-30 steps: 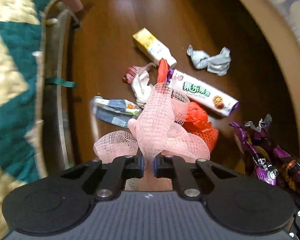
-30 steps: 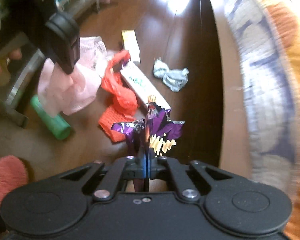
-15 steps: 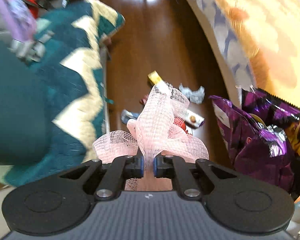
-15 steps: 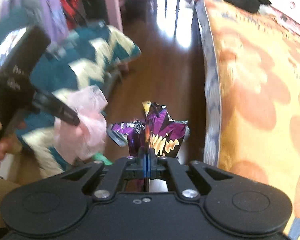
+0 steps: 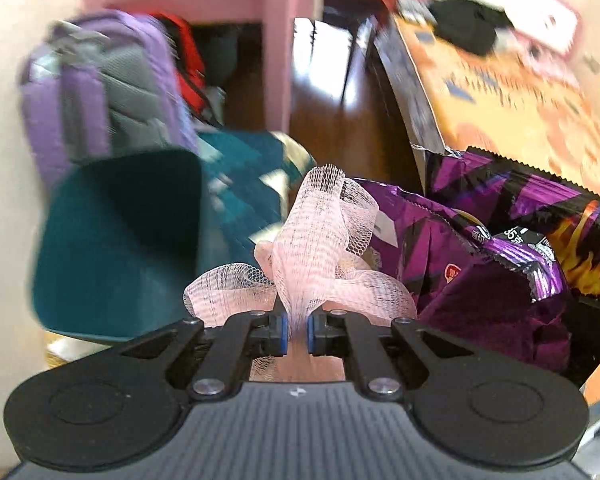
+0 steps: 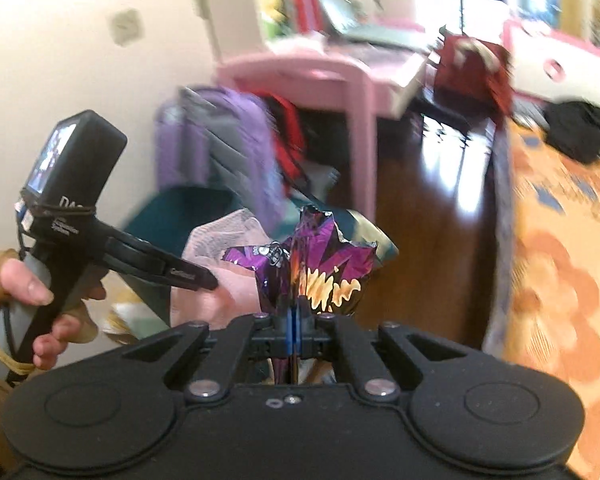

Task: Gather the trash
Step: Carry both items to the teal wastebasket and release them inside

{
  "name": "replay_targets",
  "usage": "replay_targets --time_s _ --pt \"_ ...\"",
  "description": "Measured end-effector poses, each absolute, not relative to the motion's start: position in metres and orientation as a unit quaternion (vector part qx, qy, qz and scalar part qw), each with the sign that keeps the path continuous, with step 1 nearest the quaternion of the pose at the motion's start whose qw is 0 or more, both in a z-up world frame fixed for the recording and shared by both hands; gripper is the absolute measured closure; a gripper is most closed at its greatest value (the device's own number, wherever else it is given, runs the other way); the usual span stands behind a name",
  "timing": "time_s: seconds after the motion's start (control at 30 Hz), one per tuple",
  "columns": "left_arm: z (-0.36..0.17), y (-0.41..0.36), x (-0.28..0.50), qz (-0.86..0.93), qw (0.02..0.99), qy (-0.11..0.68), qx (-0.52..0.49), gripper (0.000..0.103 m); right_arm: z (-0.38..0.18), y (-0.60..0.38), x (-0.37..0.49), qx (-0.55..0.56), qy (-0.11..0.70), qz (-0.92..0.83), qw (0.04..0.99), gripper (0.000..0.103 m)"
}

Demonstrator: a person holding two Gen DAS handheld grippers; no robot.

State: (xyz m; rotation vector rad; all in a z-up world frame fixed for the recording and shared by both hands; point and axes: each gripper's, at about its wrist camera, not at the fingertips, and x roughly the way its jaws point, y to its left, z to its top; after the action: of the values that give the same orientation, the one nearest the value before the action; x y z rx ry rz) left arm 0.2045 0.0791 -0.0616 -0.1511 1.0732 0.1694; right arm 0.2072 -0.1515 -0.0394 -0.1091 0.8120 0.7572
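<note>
Left gripper (image 5: 297,330) pinches pink mesh netting (image 5: 320,240), jaws nearly closed; right gripper (image 6: 294,330) is clamped fully on the purple snack wrapper (image 6: 320,264). Risk: both hang from thin pinches, so a quick swing could slip the slick wrapper free, or the loose netting loops could snag it.

Both grippers clamped shut, side by side

The left gripper (image 5: 297,329) and right gripper (image 6: 293,330) have jaws closed; a hand (image 6: 18,296) grasps the left gripper's handle.
</note>
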Motion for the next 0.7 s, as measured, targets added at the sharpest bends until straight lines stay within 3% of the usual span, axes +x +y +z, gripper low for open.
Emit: replay_targets --time_s 0.3,0.7 --pt "-0.016 0.199 0.201 0.164 0.861 0.469 -0.108 0.095 0.012 -0.048 0.243 -0.040 0.359 0.434 0.826 0.102" --pt "-0.070 0.309 0.223 0.213 0.829 0.502 -0.124 0.095 -0.045 0.087 0.272 -0.029 0.429 0.455 0.780 0.101"
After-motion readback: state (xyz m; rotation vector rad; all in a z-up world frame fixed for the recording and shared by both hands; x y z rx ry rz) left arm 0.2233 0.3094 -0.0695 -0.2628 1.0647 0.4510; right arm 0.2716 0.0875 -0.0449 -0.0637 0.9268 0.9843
